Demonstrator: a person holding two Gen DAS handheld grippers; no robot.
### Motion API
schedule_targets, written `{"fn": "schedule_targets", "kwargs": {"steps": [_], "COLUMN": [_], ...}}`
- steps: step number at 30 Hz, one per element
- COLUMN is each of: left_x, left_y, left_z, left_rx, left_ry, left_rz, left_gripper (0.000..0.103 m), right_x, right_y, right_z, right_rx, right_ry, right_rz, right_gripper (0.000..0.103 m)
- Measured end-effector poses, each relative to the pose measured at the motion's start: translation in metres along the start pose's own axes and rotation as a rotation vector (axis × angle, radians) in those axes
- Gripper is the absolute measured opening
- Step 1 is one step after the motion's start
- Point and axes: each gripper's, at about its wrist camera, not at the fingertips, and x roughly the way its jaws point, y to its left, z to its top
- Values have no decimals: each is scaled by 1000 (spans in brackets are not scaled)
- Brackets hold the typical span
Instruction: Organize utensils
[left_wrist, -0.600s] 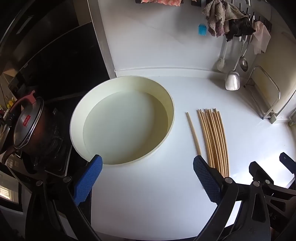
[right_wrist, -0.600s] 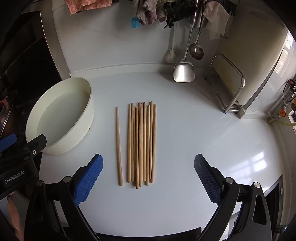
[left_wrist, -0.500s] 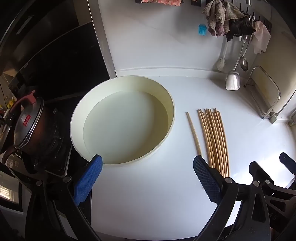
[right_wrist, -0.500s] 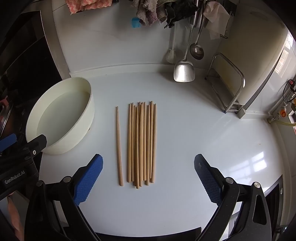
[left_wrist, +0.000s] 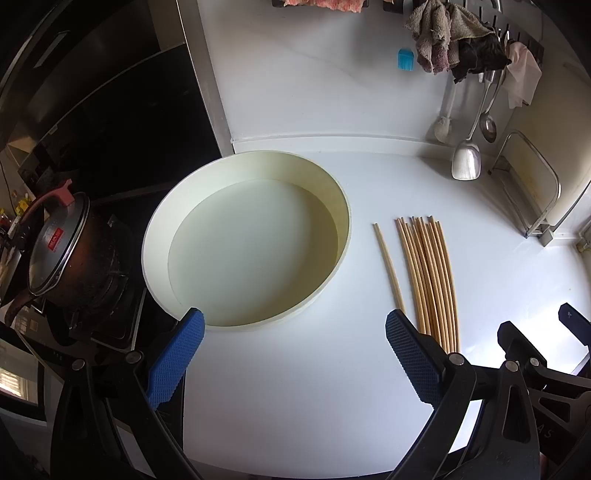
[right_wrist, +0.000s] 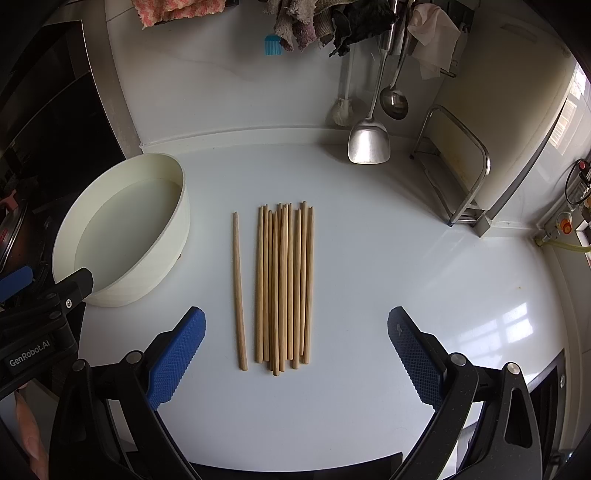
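Observation:
Several wooden chopsticks (right_wrist: 284, 284) lie side by side on the white counter, with a single chopstick (right_wrist: 239, 291) apart on their left. My right gripper (right_wrist: 295, 362) is open and empty just in front of their near ends. A round cream basin (left_wrist: 247, 236) stands to the left; it also shows in the right wrist view (right_wrist: 122, 229). My left gripper (left_wrist: 291, 358) is open and empty before the basin, with the chopsticks (left_wrist: 428, 277) to its right.
A spatula (right_wrist: 369, 136), a ladle (right_wrist: 394, 99) and cloths (right_wrist: 321, 22) hang on the back wall. A metal rack (right_wrist: 458, 177) stands at the back right. A stove with a lidded pot (left_wrist: 62, 254) is at the left.

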Motion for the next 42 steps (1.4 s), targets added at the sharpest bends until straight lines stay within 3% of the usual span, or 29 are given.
{"fn": "schedule_targets", "kwargs": {"steps": [42], "left_x": [-1], "left_y": [0], "left_z": [-2], "left_rx": [0], "left_ry": [-7], "left_rz": [5], "left_gripper": [97], "right_x": [2], "right_y": [1], "right_z": [-2], "right_rx": [-3], "right_ry": [0], "right_rz": [2], "right_gripper": [95]}}
